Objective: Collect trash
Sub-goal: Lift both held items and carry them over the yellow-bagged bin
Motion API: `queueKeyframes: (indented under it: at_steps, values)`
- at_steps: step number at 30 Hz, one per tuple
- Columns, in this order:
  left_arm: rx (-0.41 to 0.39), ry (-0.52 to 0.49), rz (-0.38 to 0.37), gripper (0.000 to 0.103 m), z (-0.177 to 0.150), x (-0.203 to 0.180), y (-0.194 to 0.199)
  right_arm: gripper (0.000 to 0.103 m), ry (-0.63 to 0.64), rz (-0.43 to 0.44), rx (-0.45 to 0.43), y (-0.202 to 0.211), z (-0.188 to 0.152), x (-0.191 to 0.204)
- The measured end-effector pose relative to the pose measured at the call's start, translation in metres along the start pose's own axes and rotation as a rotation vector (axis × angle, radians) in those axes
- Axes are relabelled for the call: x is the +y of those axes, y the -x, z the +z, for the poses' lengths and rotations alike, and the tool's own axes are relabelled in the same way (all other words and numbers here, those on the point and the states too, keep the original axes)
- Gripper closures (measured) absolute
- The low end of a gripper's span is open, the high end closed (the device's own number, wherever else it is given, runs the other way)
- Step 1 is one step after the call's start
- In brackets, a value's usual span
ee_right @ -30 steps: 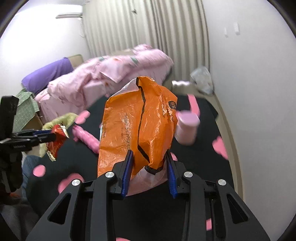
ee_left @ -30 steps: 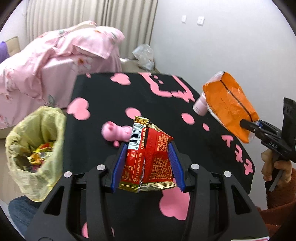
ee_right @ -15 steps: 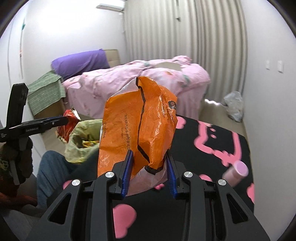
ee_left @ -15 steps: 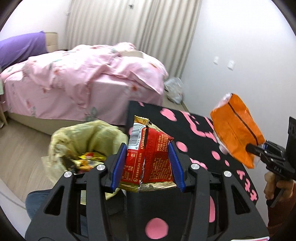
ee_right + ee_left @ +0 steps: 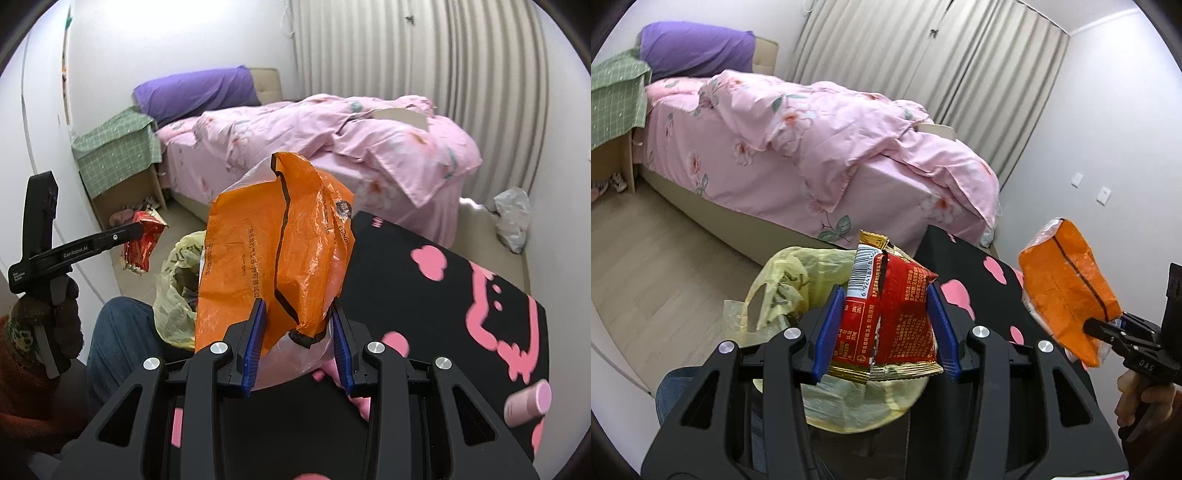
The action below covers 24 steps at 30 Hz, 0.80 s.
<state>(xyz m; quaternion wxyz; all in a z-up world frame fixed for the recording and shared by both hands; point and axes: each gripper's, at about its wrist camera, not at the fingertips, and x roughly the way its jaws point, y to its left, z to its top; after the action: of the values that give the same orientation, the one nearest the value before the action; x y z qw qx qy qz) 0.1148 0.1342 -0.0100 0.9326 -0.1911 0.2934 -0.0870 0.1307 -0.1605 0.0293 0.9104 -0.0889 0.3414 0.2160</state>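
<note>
I clamp red wrapper (image 5: 886,314) in left hand-held gripper (image 5: 882,328) over yellow bin bag (image 5: 783,280), ready to drop | right hand-held gripper (image 5: 295,343) pinches orange bag (image 5: 273,251) above bench (image 5: 424,295), waiting

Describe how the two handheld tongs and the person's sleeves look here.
Both tongs, left and right, are matte black with blue ribbed pads and silver screws. White lettering marks the side of the left one. A dark knitted glove covers the left hand; the sleeves look reddish-brown.

Right tool (image 5: 297,341) grips an orange bag (image 5: 273,251) above the black table (image 5: 424,295), yellow bin bag (image 5: 177,280) beyond
</note>
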Motion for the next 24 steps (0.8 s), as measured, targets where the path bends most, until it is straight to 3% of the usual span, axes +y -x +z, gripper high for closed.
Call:
queueKeyframes:
  at_steps: [5,18,24]
  values:
    - [0.040,0.078,-0.013,0.059,-0.006,0.025,-0.022,0.070,0.065,0.022,0.056,-0.040,0.016,0.023]
    - [0.024,0.072,0.023,0.059,0.001,0.032,-0.058,0.070,0.192,0.111,0.188,-0.145,0.033,0.064]
    - [0.089,0.080,0.038,0.059,-0.003,0.045,-0.100,0.070,0.218,0.163,0.223,-0.178,0.035,0.062]
